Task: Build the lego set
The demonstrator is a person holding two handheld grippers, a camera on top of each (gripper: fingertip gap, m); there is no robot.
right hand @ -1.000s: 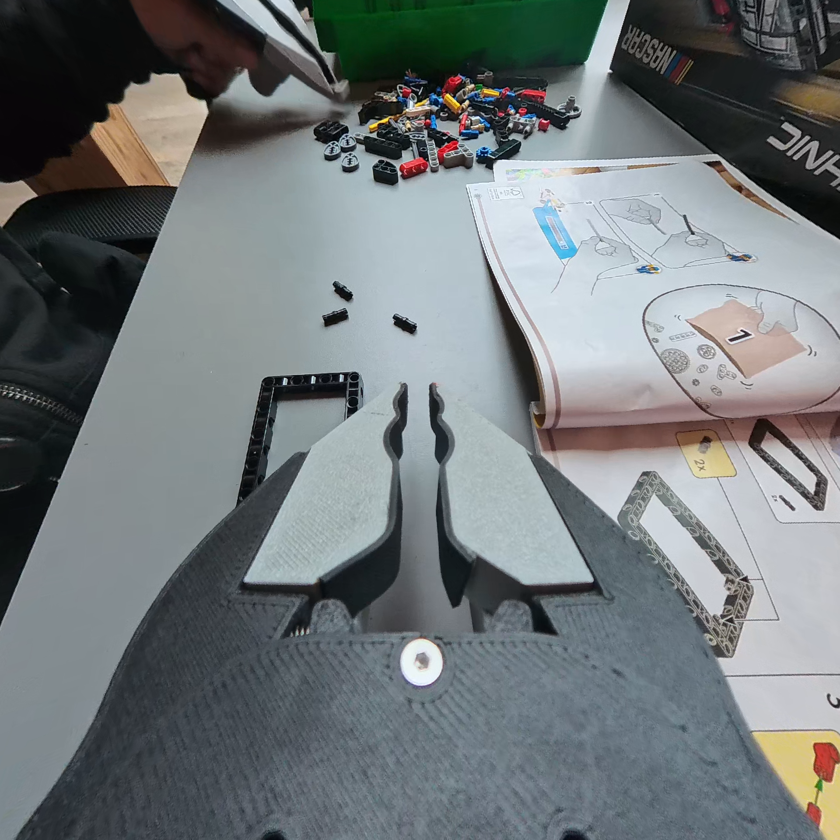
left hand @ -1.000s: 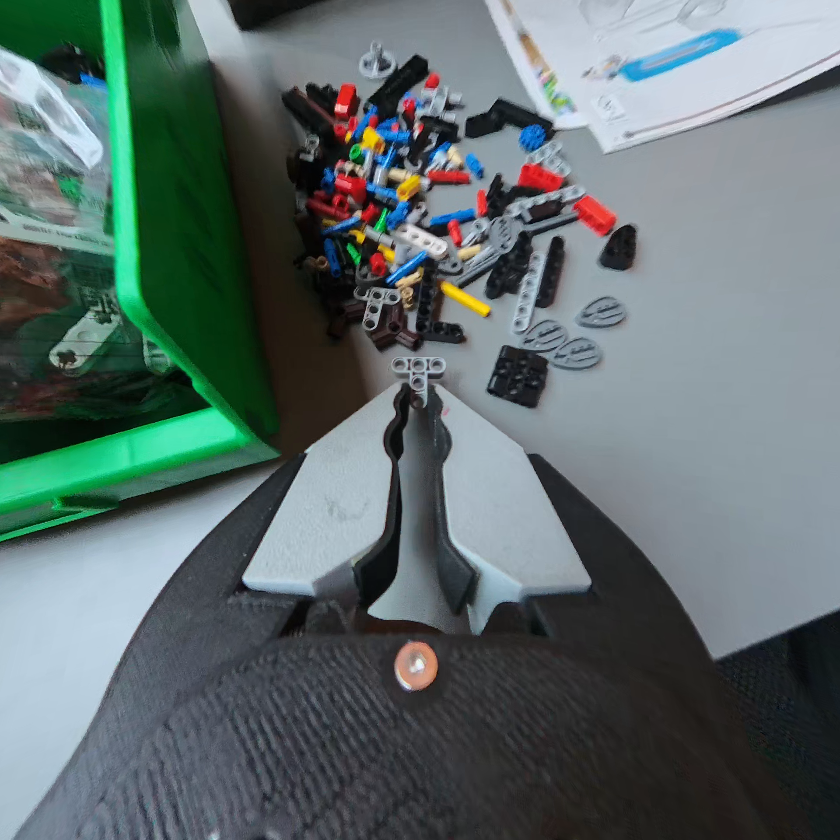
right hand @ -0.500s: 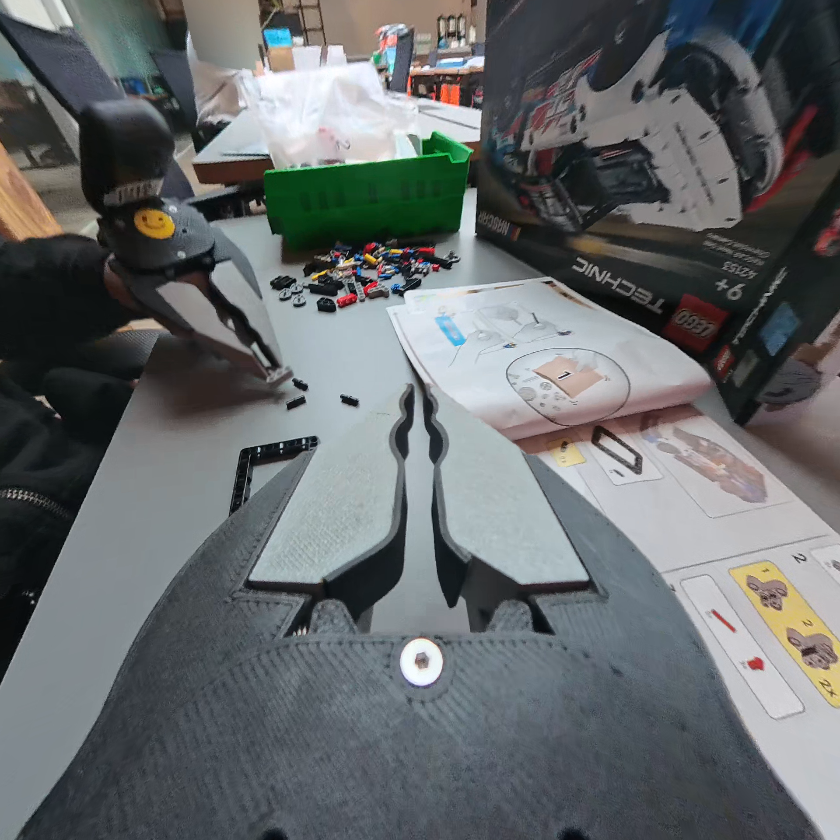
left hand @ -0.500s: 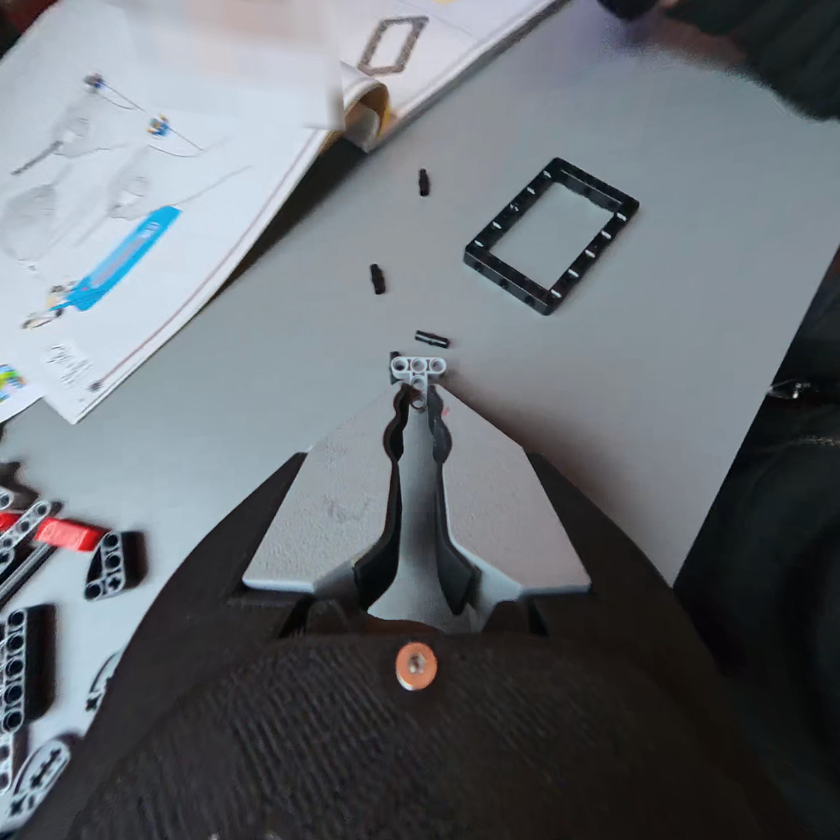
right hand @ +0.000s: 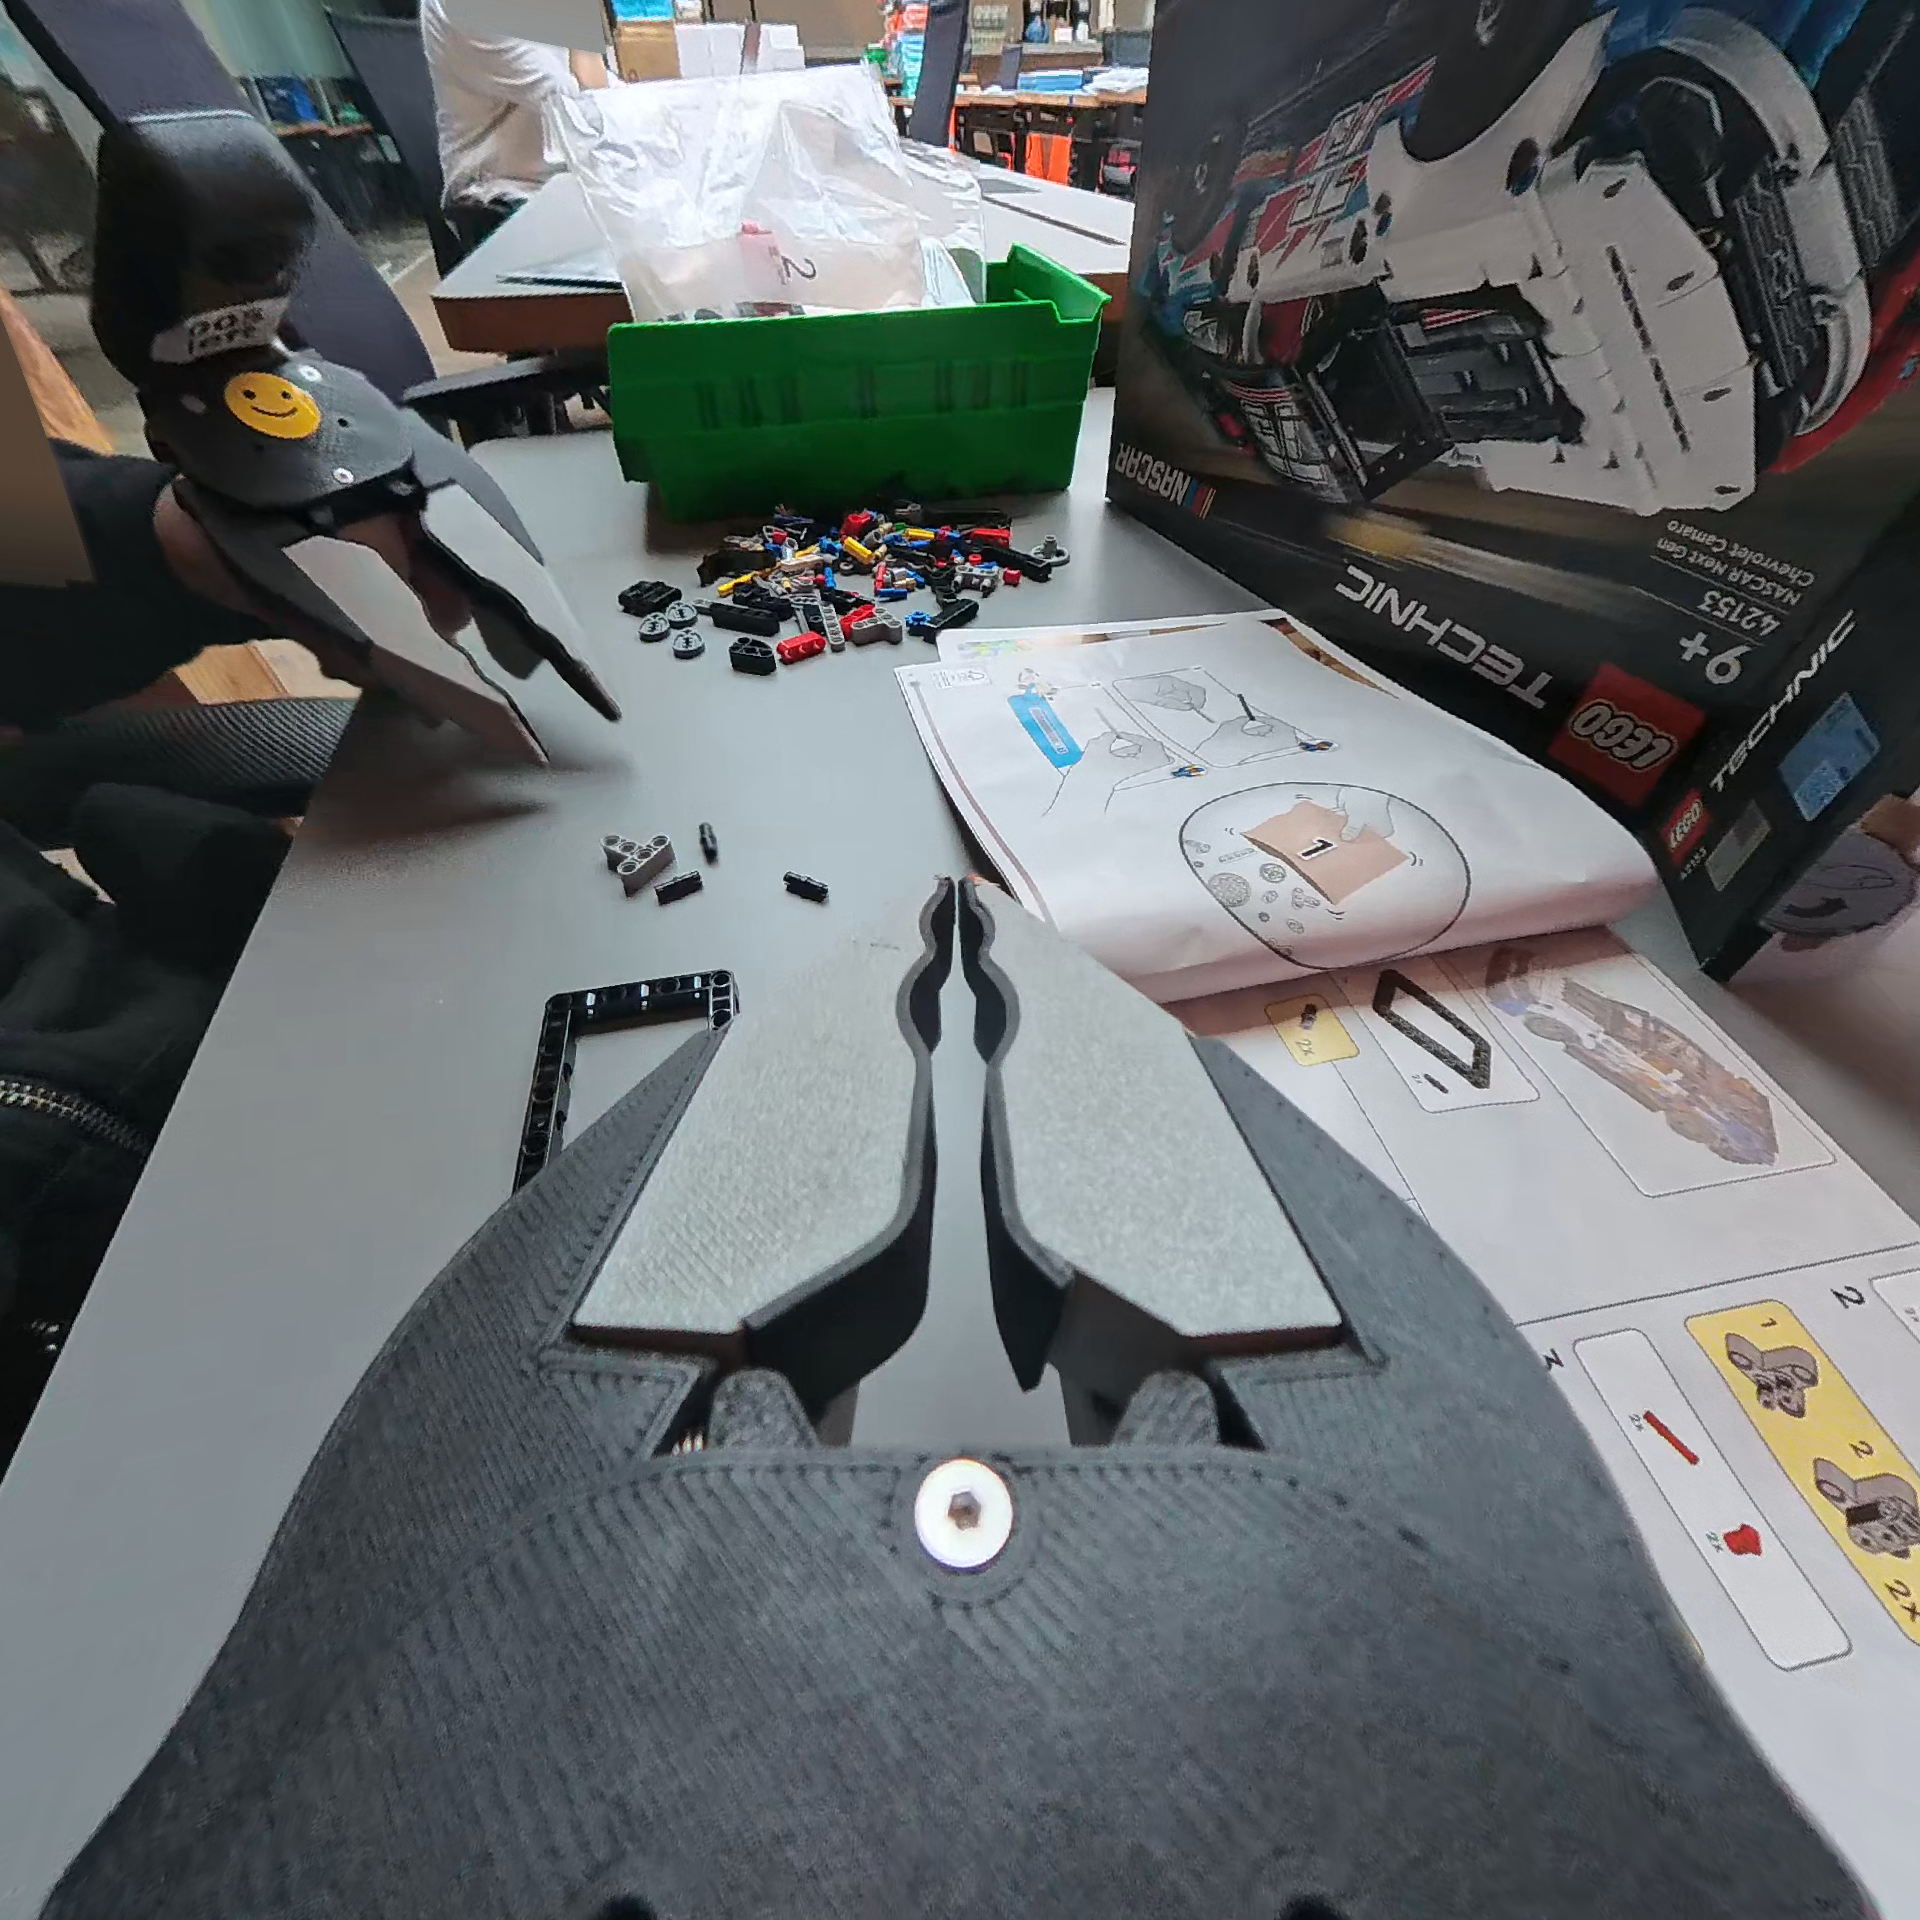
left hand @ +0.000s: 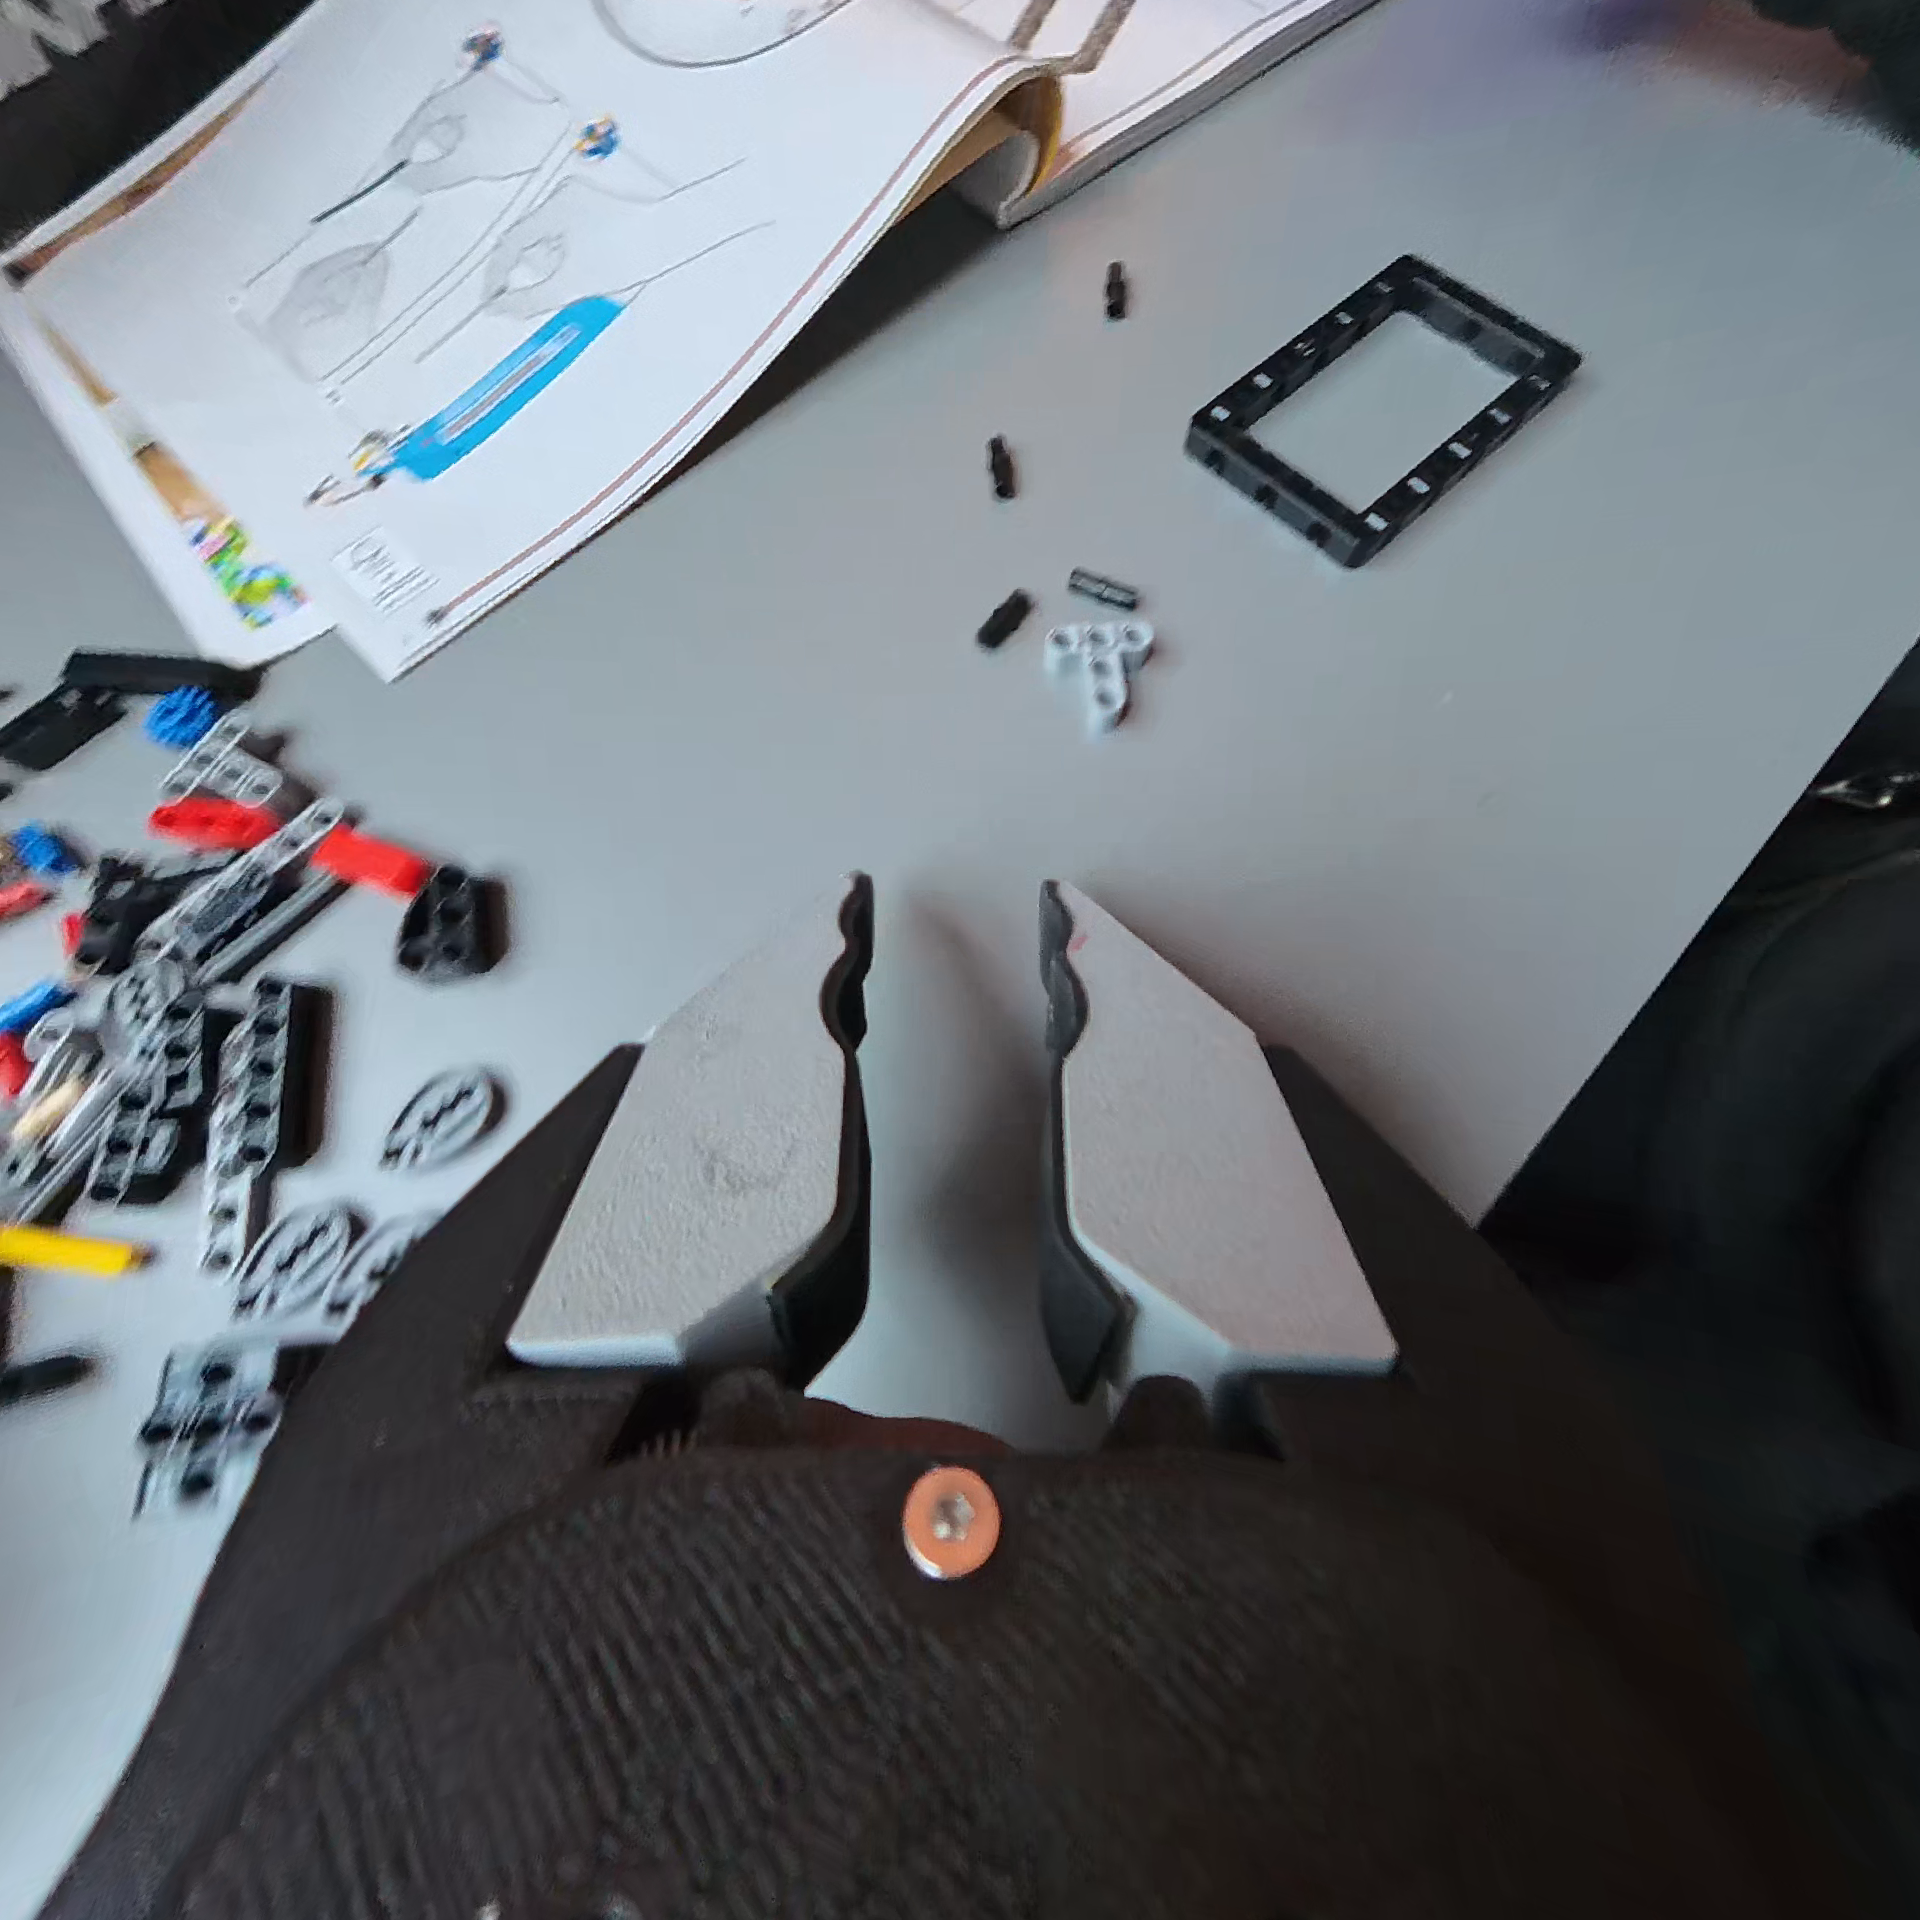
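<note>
Tongs of the left gripper [left hand: 954,896] stand spread and empty above the grey table [left hand: 1351,883]. Ahead, a light grey T-shaped piece [left hand: 1099,665] lies beside black pins [left hand: 1004,619], near the black frame [left hand: 1382,410]. Right gripper [right hand: 956,891] is clenched on nothing.

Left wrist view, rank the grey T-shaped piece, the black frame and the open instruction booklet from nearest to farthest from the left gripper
1. grey T-shaped piece, just ahead of the left gripper, slightly right.
2. black frame, farther ahead on the right.
3. instruction booklet, farthest, ahead and left.
</note>
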